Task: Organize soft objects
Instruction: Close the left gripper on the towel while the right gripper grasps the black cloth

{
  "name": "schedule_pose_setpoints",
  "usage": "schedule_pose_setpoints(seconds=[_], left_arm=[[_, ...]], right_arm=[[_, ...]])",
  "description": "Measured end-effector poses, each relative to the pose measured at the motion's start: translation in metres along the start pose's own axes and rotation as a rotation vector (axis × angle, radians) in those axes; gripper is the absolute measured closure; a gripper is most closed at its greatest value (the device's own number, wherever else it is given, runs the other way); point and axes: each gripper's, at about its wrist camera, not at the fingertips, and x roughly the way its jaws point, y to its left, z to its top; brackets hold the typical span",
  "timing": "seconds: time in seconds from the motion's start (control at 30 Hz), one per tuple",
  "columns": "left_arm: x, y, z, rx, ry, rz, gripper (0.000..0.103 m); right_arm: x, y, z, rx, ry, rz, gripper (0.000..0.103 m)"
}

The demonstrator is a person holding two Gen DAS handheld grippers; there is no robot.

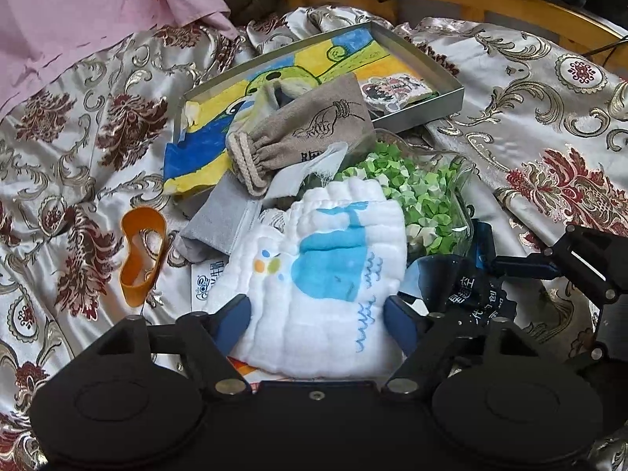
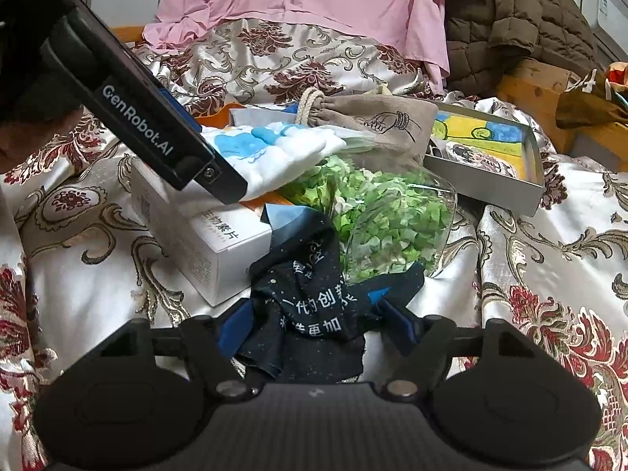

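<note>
Here both grippers straddle cloth, left gripper (image 1: 318, 320) on the towel (image 1: 325, 274), right gripper (image 2: 314, 325) on the dark cloth (image 2: 314, 302); whether the pads bite cannot be told, and a shallow pinch may slip.

White box (image 2: 204, 235) partly hidden under muslin cloth (image 2: 274, 153); its print is too small to read. Pink garment (image 1: 78, 11) cut off by frame edge.

I see a white muslin cloth (image 1: 325, 271) printed with a blue whale, a navy cloth (image 2: 310, 302) with white lettering, a beige drawstring pouch (image 1: 310, 125) with black line art, green paper stars (image 2: 388, 219), a silver floral bedspread (image 1: 549, 117), an orange ring (image 1: 141, 251)
</note>
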Motion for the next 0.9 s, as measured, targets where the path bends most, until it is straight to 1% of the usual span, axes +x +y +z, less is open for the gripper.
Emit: schedule_pose_setpoints(seconds=[0.07, 0.17, 0.23, 0.27, 0.33, 0.37, 0.43, 0.53, 0.67, 0.73, 0.77, 0.83, 0.9], left_arm=[[0.0, 0.0, 0.0, -0.006, 0.007, 0.007, 0.032], [-0.001, 0.0, 0.001, -0.017, 0.012, 0.024, 0.04], [-0.002, 0.0, 0.002, -0.021, 0.015, 0.033, 0.051], [-0.003, -0.001, 0.003, -0.021, 0.016, 0.037, 0.054], [-0.005, -0.002, 0.002, -0.024, 0.019, 0.045, 0.064], [-0.006, -0.002, 0.002, -0.028, 0.022, 0.049, 0.067], [-0.007, -0.003, 0.001, -0.044, 0.021, 0.06, 0.075], [-0.012, -0.004, -0.004, -0.088, 0.007, 0.082, 0.079], [-0.024, -0.01, -0.014, -0.143, -0.027, 0.091, 0.081], [-0.031, -0.016, -0.021, -0.167, -0.046, 0.089, 0.082], [-0.034, -0.019, -0.025, -0.174, -0.056, 0.088, 0.082], [-0.041, -0.026, -0.033, -0.181, -0.075, 0.09, 0.083], [-0.048, -0.032, -0.041, -0.195, -0.093, 0.092, 0.083]], right_arm=[[-0.001, -0.001, 0.0, 0.002, -0.002, 0.005, 0.027], [-0.002, 0.0, 0.001, 0.001, -0.004, 0.002, 0.033], [-0.002, 0.0, 0.002, 0.003, -0.004, -0.003, 0.039], [-0.002, 0.0, 0.002, 0.005, -0.004, -0.003, 0.04], [-0.002, 0.0, 0.003, 0.009, -0.004, -0.004, 0.047], [-0.002, 0.0, 0.003, 0.01, -0.003, -0.006, 0.05], [-0.003, 0.0, 0.002, 0.008, -0.003, -0.008, 0.059], [-0.002, 0.001, 0.001, 0.0, 0.001, -0.009, 0.065], [0.0, 0.002, -0.001, -0.009, 0.01, -0.005, 0.072], [0.0, 0.004, -0.003, -0.022, 0.011, -0.007, 0.08], [0.0, 0.005, -0.003, -0.031, 0.009, -0.011, 0.082], [-0.003, 0.007, -0.004, -0.043, -0.006, -0.018, 0.091], [-0.007, 0.009, -0.004, -0.046, -0.022, -0.032, 0.093]])
